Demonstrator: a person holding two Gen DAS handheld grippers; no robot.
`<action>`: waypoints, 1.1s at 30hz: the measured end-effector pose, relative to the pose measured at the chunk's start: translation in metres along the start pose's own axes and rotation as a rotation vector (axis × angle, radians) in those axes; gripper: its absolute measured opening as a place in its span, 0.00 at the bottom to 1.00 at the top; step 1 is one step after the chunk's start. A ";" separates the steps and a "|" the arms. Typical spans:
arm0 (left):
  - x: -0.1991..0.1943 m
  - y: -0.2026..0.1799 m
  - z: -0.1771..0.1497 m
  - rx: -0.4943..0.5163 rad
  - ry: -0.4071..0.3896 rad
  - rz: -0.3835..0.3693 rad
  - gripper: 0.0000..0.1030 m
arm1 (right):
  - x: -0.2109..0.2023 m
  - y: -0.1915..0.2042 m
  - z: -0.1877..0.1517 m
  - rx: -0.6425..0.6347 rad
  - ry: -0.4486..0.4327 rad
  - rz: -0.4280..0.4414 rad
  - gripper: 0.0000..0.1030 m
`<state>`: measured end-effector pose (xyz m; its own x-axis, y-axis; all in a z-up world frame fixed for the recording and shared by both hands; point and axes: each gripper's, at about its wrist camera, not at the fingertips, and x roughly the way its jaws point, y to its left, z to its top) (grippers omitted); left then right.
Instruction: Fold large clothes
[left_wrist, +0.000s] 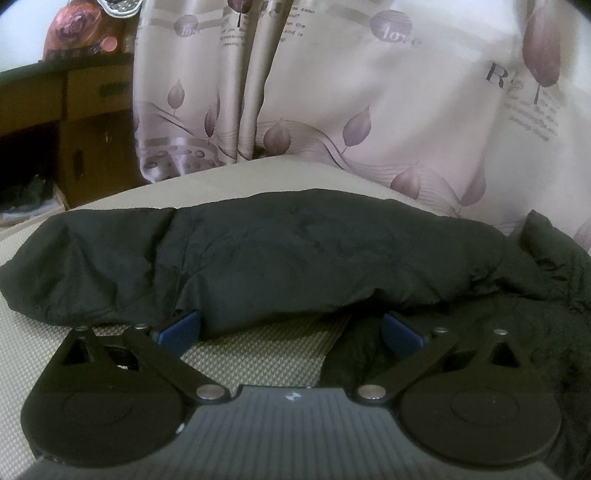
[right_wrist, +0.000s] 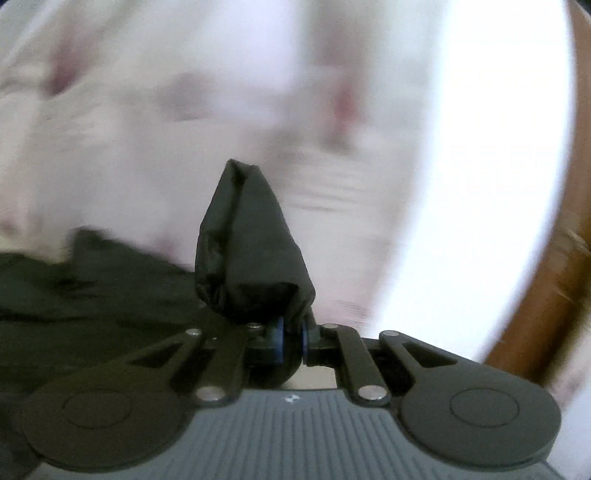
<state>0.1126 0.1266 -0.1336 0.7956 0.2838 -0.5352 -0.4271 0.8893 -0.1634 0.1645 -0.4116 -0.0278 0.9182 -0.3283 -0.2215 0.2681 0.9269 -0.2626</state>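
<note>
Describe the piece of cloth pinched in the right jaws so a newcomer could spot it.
Start at the pale leaf-print curtain. In front of it the right gripper is shut on a fold of the black garment. Unlike the rest lying flat at left, this fold stands up in a peak.

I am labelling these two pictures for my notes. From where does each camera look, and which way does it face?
Left wrist: sits on the left tongs, faces along their open blue pads at the black garment on the checked surface, curtain behind.
Right wrist: sits on the right tongs, shut on a garment fold, background blurred.
Shared: garment, curtain.
</note>
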 end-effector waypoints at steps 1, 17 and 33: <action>0.000 0.000 0.000 0.001 0.001 0.002 1.00 | -0.004 -0.026 -0.005 0.034 0.013 -0.035 0.09; 0.001 -0.006 -0.001 0.048 0.006 0.015 1.00 | 0.021 -0.245 -0.184 0.437 0.369 -0.350 0.10; -0.066 0.069 0.027 0.252 0.154 -0.314 1.00 | -0.164 -0.134 -0.216 0.585 0.353 0.361 0.88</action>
<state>0.0423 0.1784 -0.0874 0.7887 -0.0548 -0.6123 -0.0410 0.9891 -0.1412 -0.0854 -0.5212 -0.1594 0.8571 0.0647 -0.5111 0.1705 0.9006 0.3999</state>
